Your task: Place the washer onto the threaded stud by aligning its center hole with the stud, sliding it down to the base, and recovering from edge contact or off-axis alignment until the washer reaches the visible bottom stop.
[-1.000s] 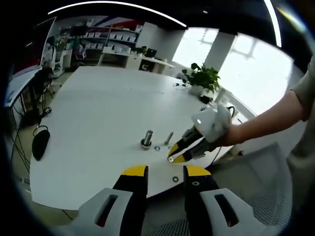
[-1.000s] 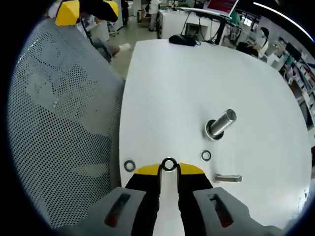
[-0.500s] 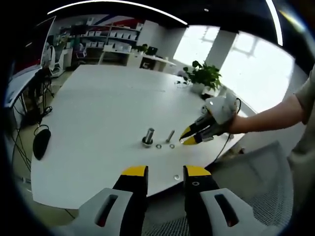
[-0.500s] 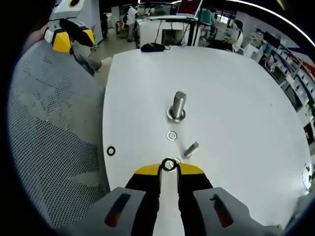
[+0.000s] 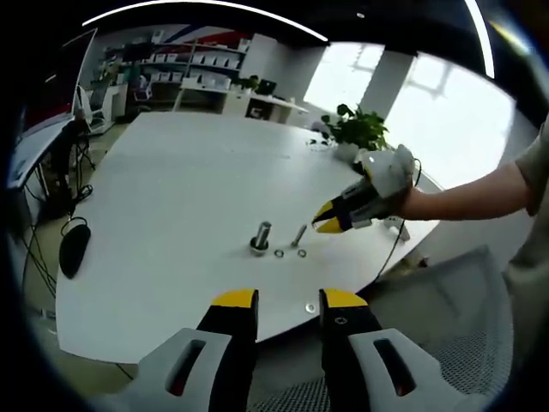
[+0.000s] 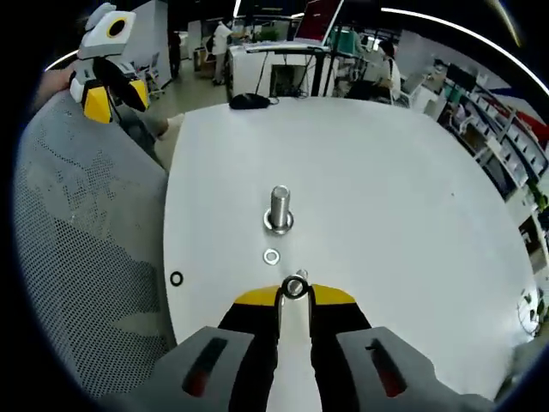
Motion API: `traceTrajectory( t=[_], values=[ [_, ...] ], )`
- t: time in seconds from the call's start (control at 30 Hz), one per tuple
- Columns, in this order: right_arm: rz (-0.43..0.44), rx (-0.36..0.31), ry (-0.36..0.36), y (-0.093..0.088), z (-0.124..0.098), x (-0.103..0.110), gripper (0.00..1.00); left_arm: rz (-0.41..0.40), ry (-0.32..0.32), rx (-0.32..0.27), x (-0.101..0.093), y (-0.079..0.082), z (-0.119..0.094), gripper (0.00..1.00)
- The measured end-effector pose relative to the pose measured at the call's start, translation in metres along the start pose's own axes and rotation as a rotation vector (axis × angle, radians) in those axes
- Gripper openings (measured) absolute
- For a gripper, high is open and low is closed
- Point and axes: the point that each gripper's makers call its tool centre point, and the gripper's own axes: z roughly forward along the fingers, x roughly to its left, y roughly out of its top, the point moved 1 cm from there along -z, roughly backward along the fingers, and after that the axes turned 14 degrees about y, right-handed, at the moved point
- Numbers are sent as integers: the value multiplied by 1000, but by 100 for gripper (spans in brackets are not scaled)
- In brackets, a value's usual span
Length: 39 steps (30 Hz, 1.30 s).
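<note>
The right gripper (image 6: 294, 290) pinches a small washer (image 6: 295, 287) between its yellow jaw tips. The jaws are pressed close on it, and the washer stands on edge with its hole showing. In the left gripper view the right gripper (image 5: 324, 220) hangs above the white counter (image 5: 171, 180), held by a person's hand (image 5: 403, 199).

The threaded stud (image 6: 280, 206) stands upright on the counter (image 6: 377, 172), straight ahead of the right gripper's jaws. A wider ring sits around its foot. In the left gripper view the stud (image 5: 262, 236) is near the counter's middle, past the left jaws.

A loose washer (image 6: 271, 256) lies flat between the stud and the held washer. Another dark washer (image 6: 176, 278) lies near the counter's edge. A small bolt (image 5: 298, 235) lies just beside the stud in the left gripper view.

The left gripper (image 5: 287, 300) has its jaws spread, with nothing between them. It is off the counter, over a grey mesh chair (image 6: 77, 257). A black mouse (image 5: 70, 249) sits far off on the counter, and a green plant (image 5: 353, 130) stands at the other side.
</note>
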Motion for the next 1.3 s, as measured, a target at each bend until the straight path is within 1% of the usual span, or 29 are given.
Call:
traceTrajectory(
  t=[0.13,0.23,0.4,0.73,0.77,0.83,0.87,0.97,1.03,1.2,1.3],
  values=[
    [-18,19,3,2,5,-4,14,7,-2,5,0,-1,0,26],
    [-10,23,4,3,7,-6,14,4,0,0,0,0,0,26],
    [-21,50,11,-1,13,-7,14,9,-6,3,-1,-1,0,26],
    [-11,66,23,-1,19,-9,14,11,-12,4,-2,-1,0,26],
    [-8,67,24,-1,20,-9,14,11,-13,4,-2,-1,0,26],
    [-19,91,44,-4,22,-7,4,12,-14,4,-2,-1,0,26],
    [-12,87,37,-4,23,-8,5,10,-16,3,-3,-1,0,26],
    [-9,120,36,-11,27,-9,7,9,-17,1,-3,-1,-1,26],
    [1,118,27,-13,26,-10,9,9,-17,0,-2,-1,0,26],
    [14,137,34,-24,29,-7,9,6,-20,-4,-3,0,-1,26],
    [10,134,36,-23,30,-4,10,9,-23,-1,-3,0,-1,26]
  ],
)
